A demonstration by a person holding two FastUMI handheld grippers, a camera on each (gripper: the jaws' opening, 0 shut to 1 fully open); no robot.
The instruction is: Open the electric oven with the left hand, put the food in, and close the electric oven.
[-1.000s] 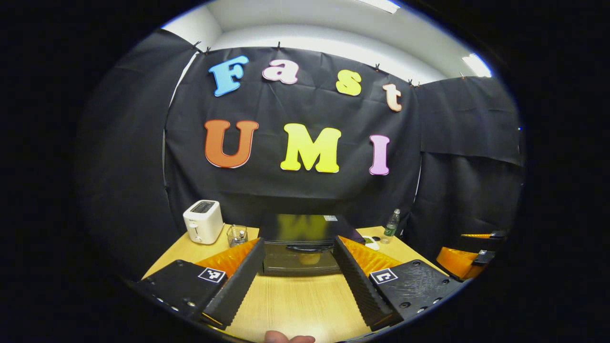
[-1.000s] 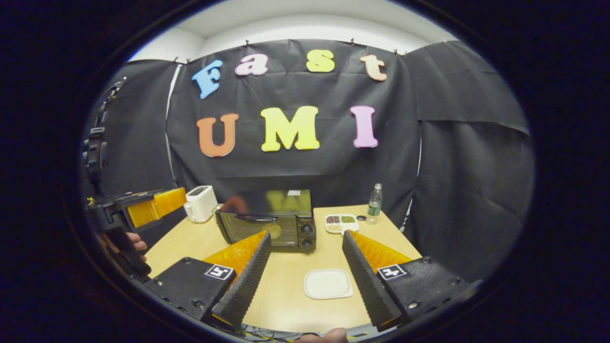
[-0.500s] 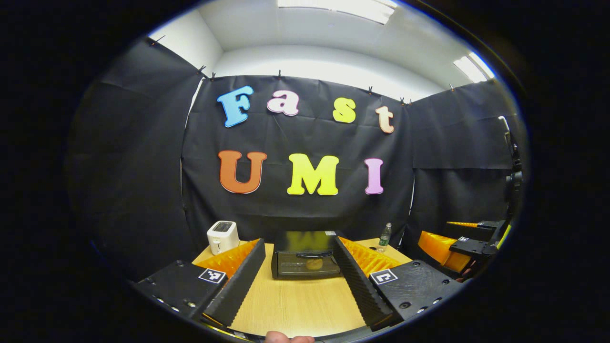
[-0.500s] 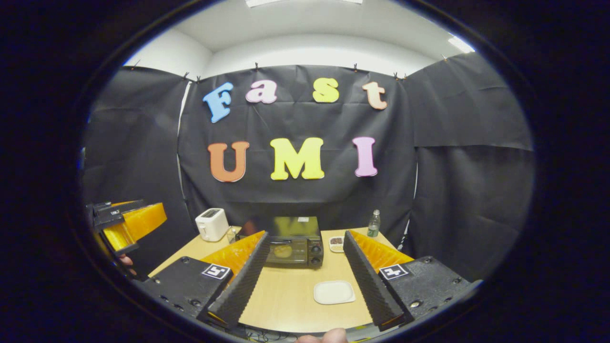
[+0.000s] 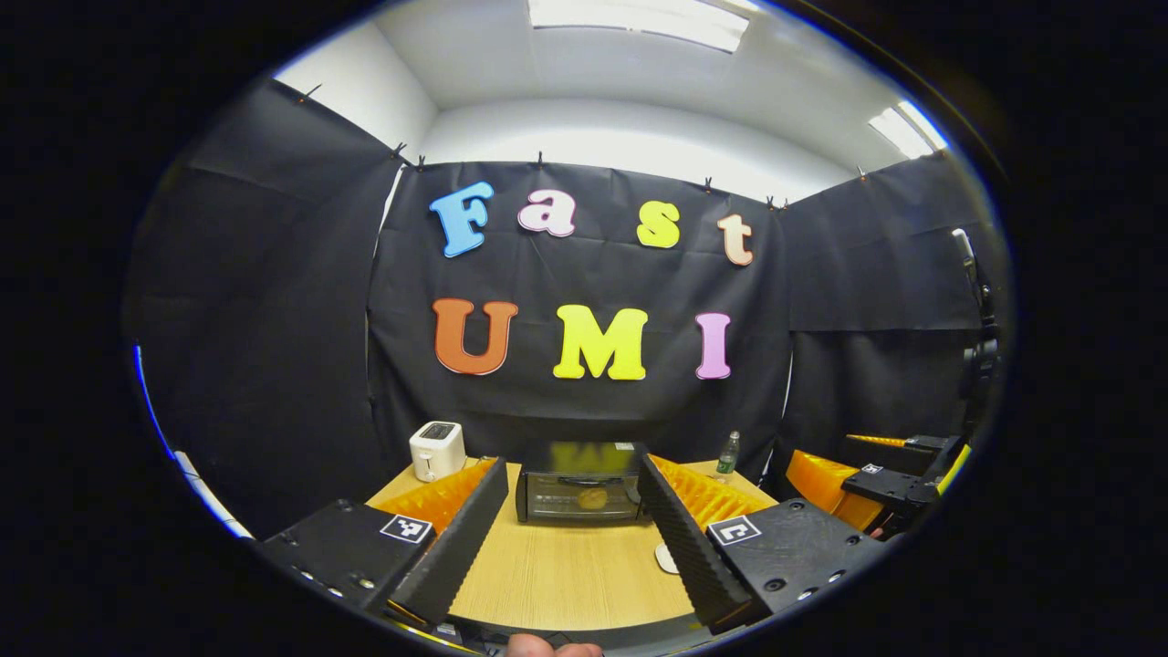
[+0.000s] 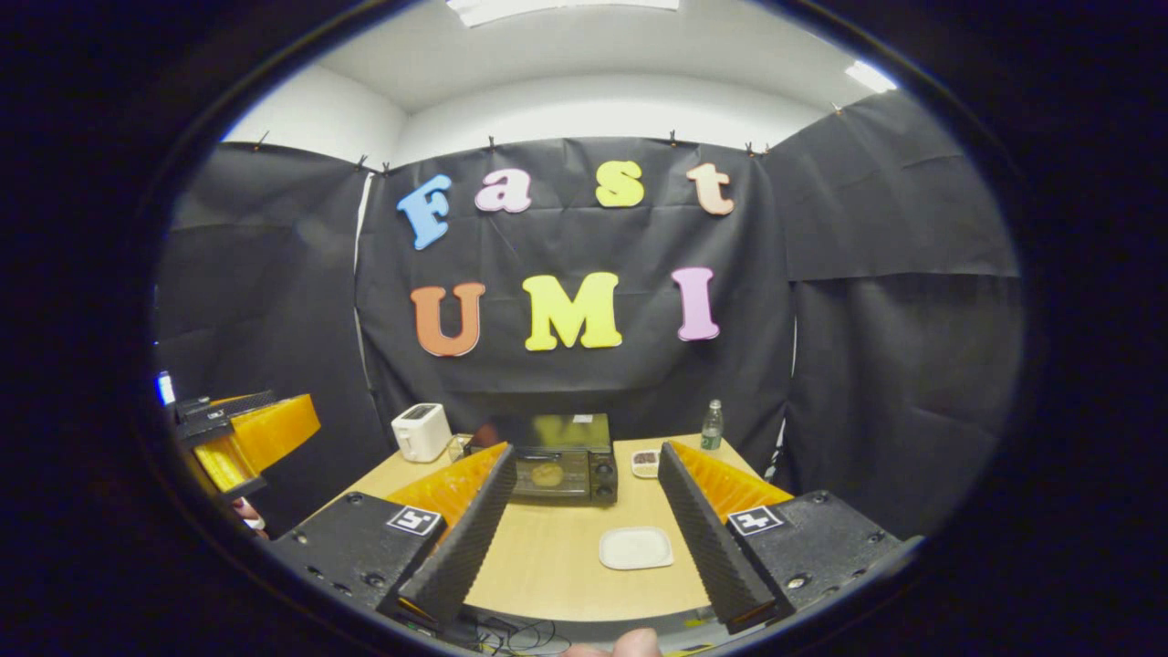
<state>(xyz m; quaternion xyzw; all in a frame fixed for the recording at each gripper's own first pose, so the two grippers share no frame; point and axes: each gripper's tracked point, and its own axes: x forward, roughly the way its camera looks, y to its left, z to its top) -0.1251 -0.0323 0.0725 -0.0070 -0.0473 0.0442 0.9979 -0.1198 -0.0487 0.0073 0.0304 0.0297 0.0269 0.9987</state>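
The black electric oven (image 5: 580, 494) (image 6: 561, 471) stands at the far middle of the wooden table (image 5: 566, 575), its door shut. Through the glass a round yellowish piece of food (image 5: 592, 498) (image 6: 547, 474) rests inside. My left gripper (image 5: 570, 538) is open, well back from the oven and above the table's near edge, with nothing between its fingers. My right gripper (image 6: 584, 529) is open too, also held back near the front edge. A white plate (image 6: 636, 547) lies bare on the table between the right gripper's fingers, farther off. The left gripper (image 6: 239, 438) also appears at the left of the right gripper view.
A white toaster (image 5: 437, 450) (image 6: 421, 432) sits at the back left, a small glass holder (image 6: 455, 447) beside it. A clear bottle (image 5: 727, 453) (image 6: 711, 425) and a divided dish (image 6: 645, 463) stand at the back right. Cables (image 6: 520, 631) hang at the table's near edge.
Both grippers have pulled back from the oven and risen, so the oven looks smaller and farther off. The oven door stays shut with the food inside.
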